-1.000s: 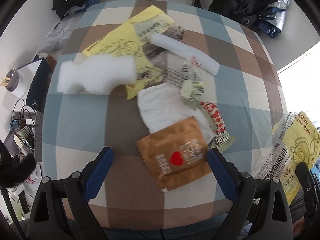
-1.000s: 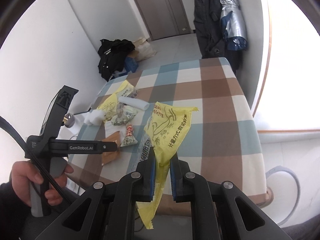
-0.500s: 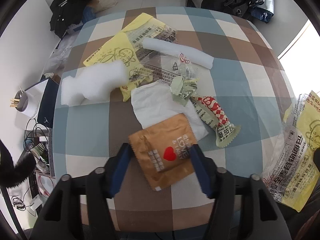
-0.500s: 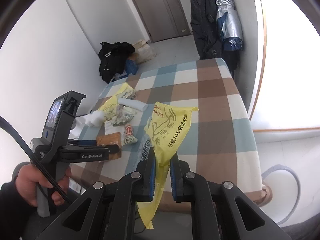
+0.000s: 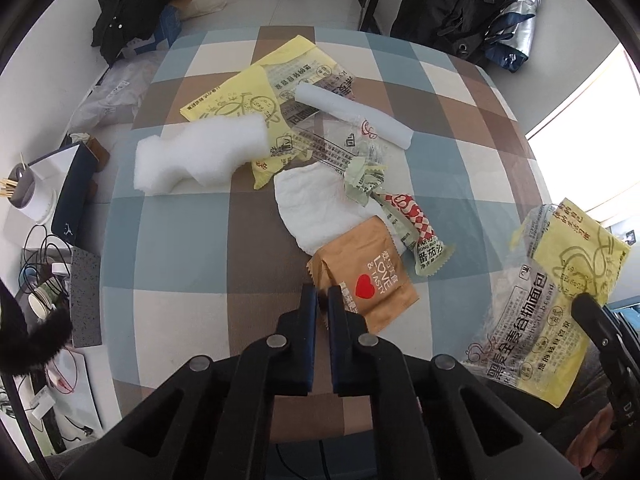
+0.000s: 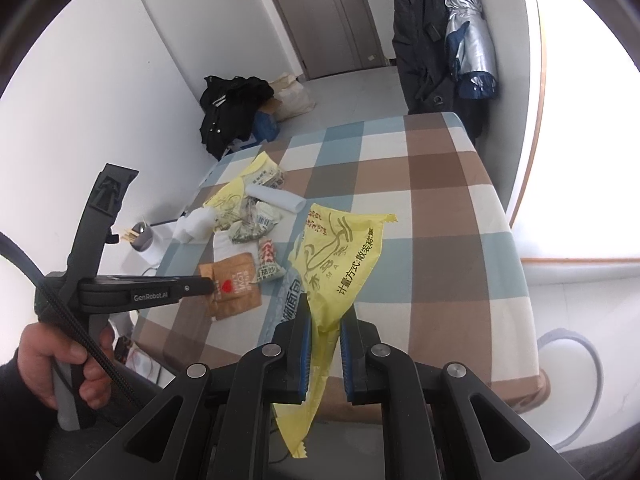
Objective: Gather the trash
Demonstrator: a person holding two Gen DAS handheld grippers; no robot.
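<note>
1. The left claw (image 5: 322,295) is pinched shut on the near corner of a brown packet (image 5: 366,276) with a red heart, which lies on the checked surface (image 5: 168,240).
2. The right claw (image 6: 324,322) is clamped narrowly on a yellow bag (image 6: 340,256), held up above the near edge of the surface.
3. Beyond the brown packet lie a white napkin (image 5: 316,200), a red-checked wrapper (image 5: 416,220), a crumpled green wrapper (image 5: 362,182), a white foam piece (image 5: 200,152), a white roll (image 5: 352,116) and yellow wrappers (image 5: 236,100), bunched together.
</note>
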